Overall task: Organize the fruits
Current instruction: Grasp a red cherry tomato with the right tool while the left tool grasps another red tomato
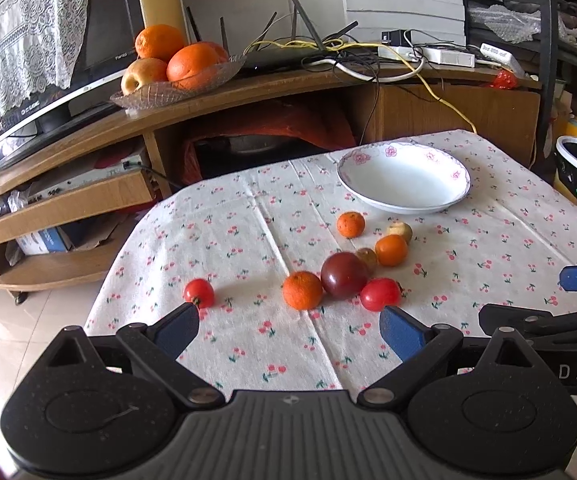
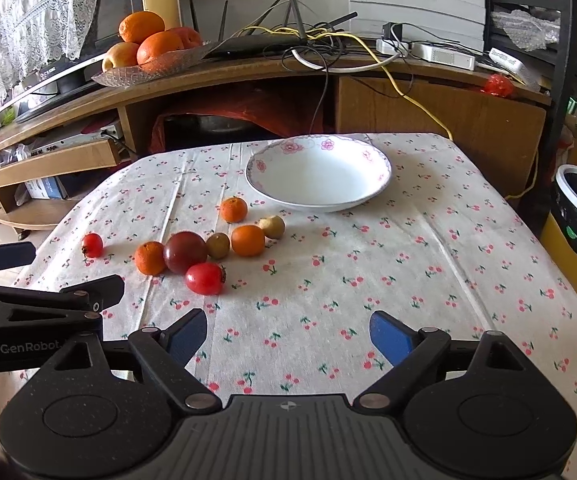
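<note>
Both grippers are hovering over the cherry-print tablecloth (image 2: 368, 264) at its near edge, jaws spread wide, gripping nothing. The left gripper (image 1: 290, 322) is facing the fruit cluster; the right gripper (image 2: 288, 332) is facing bare cloth to the right of it. From the left wrist only one blue pad and some black linkage of the right gripper are showing, cut off at the frame edge; from the right wrist the left gripper is likewise clipped at the left border. Fruit is lying loose between the grippers and the empty white floral bowl (image 2: 318, 200): a lone small red tomato (image 2: 92, 245) off left, a small orange (image 2: 150, 258) touching a dark purple tomato (image 2: 185, 251), a red tomato (image 2: 205, 278) in front, two more small oranges (image 2: 248, 240) (image 2: 233, 209), and two small brownish-green fruits (image 2: 218, 245) (image 2: 272, 227), kind hard to tell. The nearer brownish one is half hidden behind the purple tomato in the left view. Behind, a glass dish (image 1: 160, 94) of larger oranges is sitting on a wooden shelf (image 1: 248, 88), with tangled cables beside it.
</note>
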Demonstrator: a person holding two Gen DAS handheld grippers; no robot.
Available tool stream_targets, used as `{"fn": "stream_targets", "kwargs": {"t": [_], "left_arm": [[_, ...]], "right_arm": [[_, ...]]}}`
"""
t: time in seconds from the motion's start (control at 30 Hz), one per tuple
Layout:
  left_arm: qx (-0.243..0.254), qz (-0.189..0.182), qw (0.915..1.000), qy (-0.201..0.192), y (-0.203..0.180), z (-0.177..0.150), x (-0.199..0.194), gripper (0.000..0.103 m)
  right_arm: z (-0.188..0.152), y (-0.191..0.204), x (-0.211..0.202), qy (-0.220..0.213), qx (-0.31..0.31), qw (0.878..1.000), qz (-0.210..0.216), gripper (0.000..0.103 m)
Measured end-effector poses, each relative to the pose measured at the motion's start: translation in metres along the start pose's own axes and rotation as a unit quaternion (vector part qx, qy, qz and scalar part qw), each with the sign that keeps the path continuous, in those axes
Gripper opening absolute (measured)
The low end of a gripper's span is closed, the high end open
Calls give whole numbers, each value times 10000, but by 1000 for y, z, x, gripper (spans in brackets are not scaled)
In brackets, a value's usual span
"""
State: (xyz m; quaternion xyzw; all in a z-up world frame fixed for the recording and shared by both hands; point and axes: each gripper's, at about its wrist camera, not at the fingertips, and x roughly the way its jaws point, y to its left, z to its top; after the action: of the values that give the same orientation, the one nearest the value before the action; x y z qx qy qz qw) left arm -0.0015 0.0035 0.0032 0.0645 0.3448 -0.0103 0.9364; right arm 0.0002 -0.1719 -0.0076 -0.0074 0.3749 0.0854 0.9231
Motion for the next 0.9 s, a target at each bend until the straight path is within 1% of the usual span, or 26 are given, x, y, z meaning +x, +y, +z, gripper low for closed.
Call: {"fn": "stream_targets", "kwargs": {"t": [0.17, 0.3, 0.33, 0.43, 0.53, 0.57, 0.67, 0.73, 0.8, 0.9], "left_arm": [[91, -111, 9999, 48, 11, 8, 14, 103], [171, -229, 9995, 157, 22, 8, 27, 103], [192, -274, 9992, 203, 26, 7, 30, 103], [261, -349, 9986, 294, 32, 6, 39, 103], [420, -411, 9977, 342, 38, 9, 46, 103], [488, -443, 9972, 341, 40, 10, 48, 103], [624, -508, 9962, 324, 48, 13, 54, 103], [533, -615, 9962, 309, 55, 14, 57, 103], [454, -609, 9966, 333, 61, 14, 60, 103], [588, -452, 9969, 266, 64, 12, 63, 103]], "right_arm": [[12, 5, 15, 102, -164, 9997, 167, 85], [17, 11, 30, 207, -390, 9980, 443, 84], [18, 13, 34, 247, -464, 9973, 515, 81], [21, 18, 45, 332, -644, 9946, 739, 81], [27, 22, 54, 424, -805, 9912, 956, 75], [28, 24, 57, 450, -844, 9903, 1011, 75], [33, 28, 65, 494, -974, 9881, 1084, 73], [35, 29, 71, 555, -1017, 9871, 1107, 72], [36, 28, 77, 650, -1008, 9857, 1183, 68], [36, 28, 85, 714, -987, 9844, 1268, 66]]}}
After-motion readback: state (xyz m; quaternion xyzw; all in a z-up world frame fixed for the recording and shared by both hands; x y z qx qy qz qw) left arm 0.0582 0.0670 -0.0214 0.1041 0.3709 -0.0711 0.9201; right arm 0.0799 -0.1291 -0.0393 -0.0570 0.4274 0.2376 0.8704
